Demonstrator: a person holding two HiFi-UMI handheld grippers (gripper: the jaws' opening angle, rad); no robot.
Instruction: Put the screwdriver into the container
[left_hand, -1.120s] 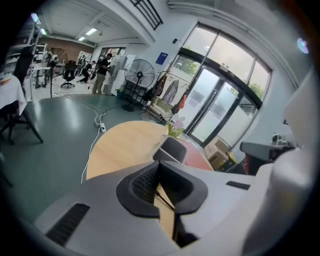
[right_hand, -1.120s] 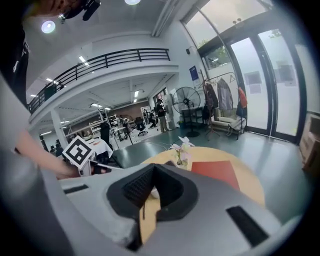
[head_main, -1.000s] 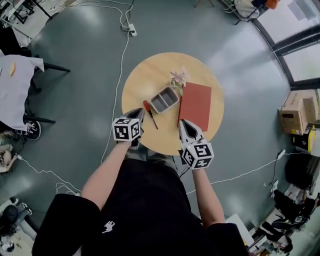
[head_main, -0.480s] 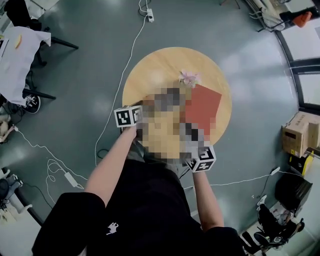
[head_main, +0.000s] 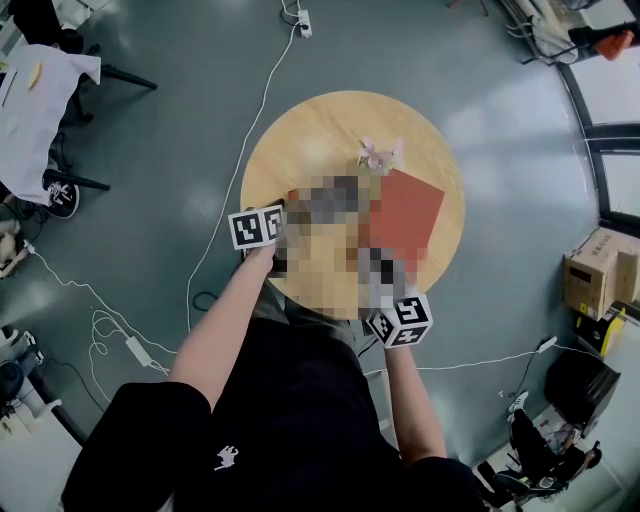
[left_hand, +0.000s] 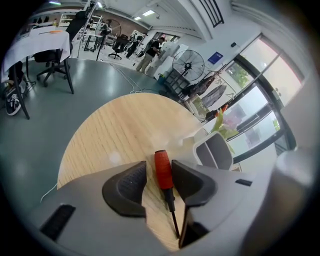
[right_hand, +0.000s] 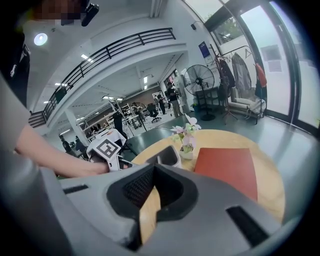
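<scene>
A screwdriver (left_hand: 163, 172) with a red handle and a thin black shaft lies on the round wooden table (left_hand: 120, 130). My left gripper (left_hand: 158, 164) straddles the handle and its jaws are closing. The right pad is at the handle, while a gap shows at the left pad. The grey container (left_hand: 215, 150) stands just beyond to the right, and it also shows in the right gripper view (right_hand: 169, 156). My right gripper (right_hand: 154, 167) hovers over the table's near edge with its tips together and nothing between them. In the head view a mosaic patch hides both jaws.
A red mat (head_main: 408, 208) lies on the table's right half. A small pot of pink flowers (head_main: 380, 155) stands behind it, beside the container. White cables (head_main: 240, 150) run over the grey floor to the table's left. Chairs and a white-covered table (head_main: 40, 90) stand at far left.
The left gripper's marker cube has moved slightly forward towards the screwdriver. The right gripper stays by the near edge. A mosaic patch now covers the middle of the table.
</scene>
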